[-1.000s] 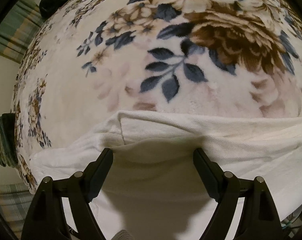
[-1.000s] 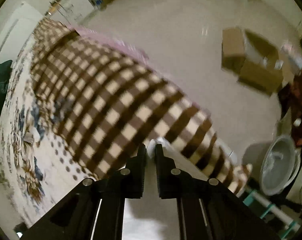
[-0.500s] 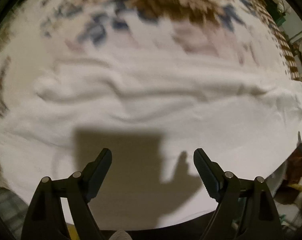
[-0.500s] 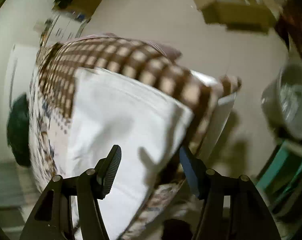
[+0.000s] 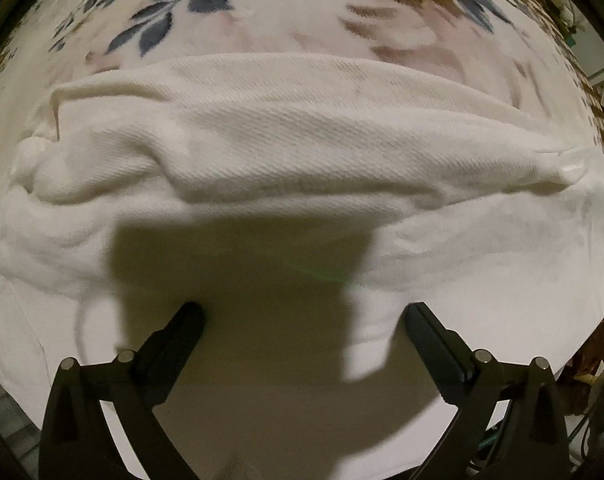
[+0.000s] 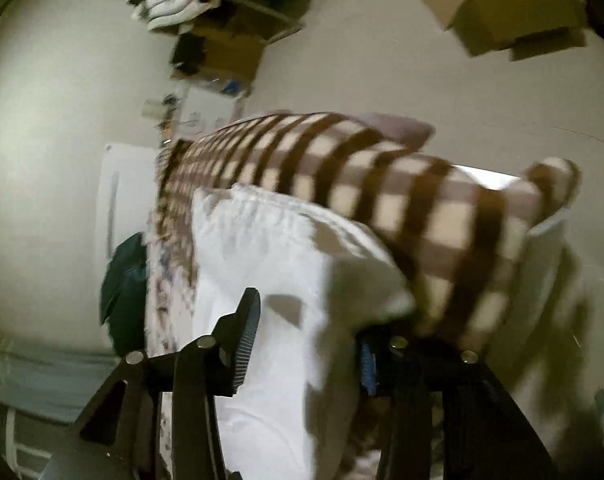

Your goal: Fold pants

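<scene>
Two grippers over white pants lying on floral blanket | left gripper just opened wide, empty | right gripper jaws closing astride pants' edge, grip unclear | cloth likely soft, light, limp: pinch at corner.

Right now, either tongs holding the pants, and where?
Left tongs: open above the white pants, holding nothing. Right tongs straddle the pants' end; whether they grip cannot be told.

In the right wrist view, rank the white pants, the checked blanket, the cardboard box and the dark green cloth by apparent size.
1. white pants, though being nearest the camera inflates them.
2. checked blanket, close behind; unsure against the pants.
3. cardboard box.
4. dark green cloth, partly hidden.
</scene>
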`<state>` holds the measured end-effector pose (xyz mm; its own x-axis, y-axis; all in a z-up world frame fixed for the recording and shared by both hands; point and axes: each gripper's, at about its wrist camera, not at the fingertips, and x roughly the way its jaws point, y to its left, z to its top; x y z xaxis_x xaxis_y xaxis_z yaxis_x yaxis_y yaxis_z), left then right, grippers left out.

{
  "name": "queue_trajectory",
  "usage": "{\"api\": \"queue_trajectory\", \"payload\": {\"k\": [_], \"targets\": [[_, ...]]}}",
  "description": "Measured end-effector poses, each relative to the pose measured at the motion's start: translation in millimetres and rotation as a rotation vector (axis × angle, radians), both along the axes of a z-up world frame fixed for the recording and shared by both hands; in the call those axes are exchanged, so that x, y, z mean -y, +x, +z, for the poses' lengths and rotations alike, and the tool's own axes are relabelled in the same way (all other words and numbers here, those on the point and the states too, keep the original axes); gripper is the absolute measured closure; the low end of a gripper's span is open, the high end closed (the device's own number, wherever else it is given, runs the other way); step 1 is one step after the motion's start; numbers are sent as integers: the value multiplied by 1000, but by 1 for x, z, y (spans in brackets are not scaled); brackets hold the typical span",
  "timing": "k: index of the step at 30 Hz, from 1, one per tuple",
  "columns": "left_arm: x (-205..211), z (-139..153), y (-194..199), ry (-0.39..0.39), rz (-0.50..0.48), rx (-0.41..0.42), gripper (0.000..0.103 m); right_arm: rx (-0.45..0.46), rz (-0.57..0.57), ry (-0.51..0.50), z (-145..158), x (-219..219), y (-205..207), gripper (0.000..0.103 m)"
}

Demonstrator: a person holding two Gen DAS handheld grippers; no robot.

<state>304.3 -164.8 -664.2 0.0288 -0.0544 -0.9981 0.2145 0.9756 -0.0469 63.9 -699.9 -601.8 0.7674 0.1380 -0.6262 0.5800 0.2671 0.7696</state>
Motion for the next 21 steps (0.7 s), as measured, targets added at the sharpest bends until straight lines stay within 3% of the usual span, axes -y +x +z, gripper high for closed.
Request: {"api": "queue_trajectory", "payload": {"k": [5,8,10,13,15,16,21], "targets": [[-1,2,4,-8,9,21,0,121,32,65,-13,0,15,54],[0,2,2,-7,12,25,0,148,27,76,-29,1,19,51],[0,0,1,-3,12,29,0,164,40,60,-30,-2,24,42],[4,1,-4,-3,17,41,0,147,97,33,-24,-8,38,40],[3,3,-4,-5,19,34,0,130,94,31,-25,-9,42,60],[5,4,-3,-6,18,29,0,102,79,38,-28,-8,44,90],[-2,21,9,-59,66,8,0,49,56,-30,3,-19,48,94]]}}
